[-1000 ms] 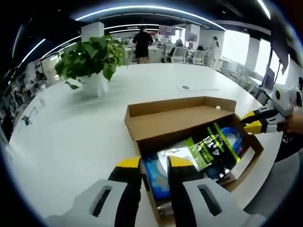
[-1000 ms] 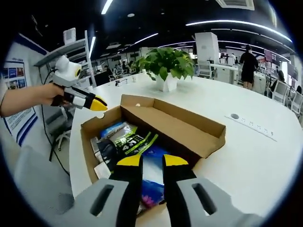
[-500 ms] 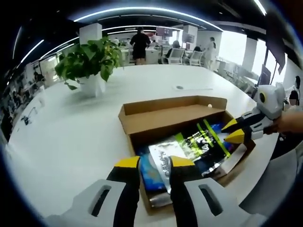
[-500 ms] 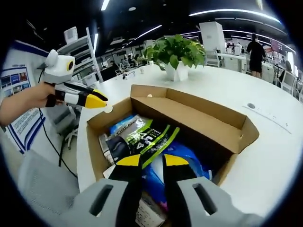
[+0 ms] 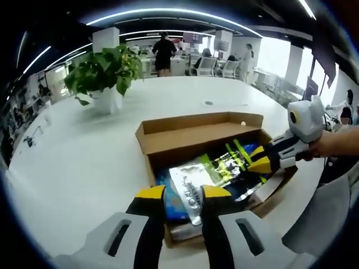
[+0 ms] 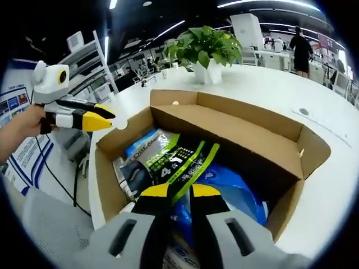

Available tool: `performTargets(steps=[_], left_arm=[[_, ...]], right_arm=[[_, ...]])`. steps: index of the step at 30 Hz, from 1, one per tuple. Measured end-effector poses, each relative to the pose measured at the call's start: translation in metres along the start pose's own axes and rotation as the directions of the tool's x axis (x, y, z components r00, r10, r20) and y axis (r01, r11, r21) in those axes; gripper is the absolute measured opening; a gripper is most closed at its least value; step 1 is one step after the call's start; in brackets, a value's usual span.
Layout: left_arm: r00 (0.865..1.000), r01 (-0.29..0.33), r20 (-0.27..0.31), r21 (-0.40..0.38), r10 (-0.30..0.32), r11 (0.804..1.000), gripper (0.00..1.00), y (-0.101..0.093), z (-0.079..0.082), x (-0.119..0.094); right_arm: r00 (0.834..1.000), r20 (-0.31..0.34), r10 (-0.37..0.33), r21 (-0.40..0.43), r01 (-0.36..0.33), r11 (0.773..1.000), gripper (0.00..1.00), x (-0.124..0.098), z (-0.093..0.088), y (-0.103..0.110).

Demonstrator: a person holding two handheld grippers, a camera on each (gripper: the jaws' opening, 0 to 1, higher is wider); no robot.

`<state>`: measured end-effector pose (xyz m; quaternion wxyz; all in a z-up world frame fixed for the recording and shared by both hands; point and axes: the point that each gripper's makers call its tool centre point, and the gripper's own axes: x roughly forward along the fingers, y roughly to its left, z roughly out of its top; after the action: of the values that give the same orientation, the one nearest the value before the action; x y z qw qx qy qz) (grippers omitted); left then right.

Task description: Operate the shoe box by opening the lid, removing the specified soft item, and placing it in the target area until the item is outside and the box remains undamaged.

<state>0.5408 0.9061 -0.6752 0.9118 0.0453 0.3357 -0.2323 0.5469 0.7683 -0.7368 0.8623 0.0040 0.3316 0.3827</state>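
The white table [image 5: 84, 162] carries the open shoe box [image 6: 255, 134], and the green-and-black soft packet [image 6: 174, 162] lies inside it on top of blue bags. The right gripper [image 6: 178, 191], jaws narrowly parted and empty, hovers at the packet's 6 o'clock edge. It should pinch only film, clear of the cardboard walls; the left gripper [image 5: 181, 193], slightly parted, waits over the box's near end.

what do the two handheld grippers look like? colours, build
Both alike: left gripper and right gripper have black jaws with yellow tips on light grey bodies with slotted cutouts. From the side, each has a white rounded housing behind the jaws. No sleeves visible at the wrists.
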Motion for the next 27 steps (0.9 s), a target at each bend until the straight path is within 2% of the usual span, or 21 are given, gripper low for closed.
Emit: performTargets(steps=[2, 4, 14, 21, 27], left_arm=[[1.0, 0.0, -0.002, 0.002, 0.0, 1.0, 0.22, 0.0, -0.001, 0.0], [1.0, 0.002, -0.005, 0.001, -0.002, 1.0, 0.22, 0.0, -0.002, 0.001], [0.999, 0.03, -0.037, 0.024, -0.03, 0.999, 0.22, -0.014, -0.009, 0.011], [0.995, 0.068, -0.081, 0.047, -0.064, 0.997, 0.23, -0.025, -0.016, 0.026], [0.986, 0.102, -0.137, 0.046, -0.095, 0.994, 0.24, -0.03, -0.028, 0.042]], right_arm=[[1.0, 0.011, -0.008, -0.044, 0.008, 0.999, 0.05, -0.001, 0.002, 0.0], [1.0, 0.019, -0.013, -0.052, 0.014, 0.999, 0.02, -0.002, 0.004, 0.0], [0.999, 0.026, -0.04, -0.166, 0.043, 0.985, 0.0, -0.015, 0.005, -0.005], [0.998, 0.027, -0.058, -0.22, 0.063, 0.973, 0.0, -0.022, 0.007, -0.011], [0.997, 0.03, -0.073, -0.257, 0.078, 0.963, 0.0, -0.029, 0.007, -0.016]])
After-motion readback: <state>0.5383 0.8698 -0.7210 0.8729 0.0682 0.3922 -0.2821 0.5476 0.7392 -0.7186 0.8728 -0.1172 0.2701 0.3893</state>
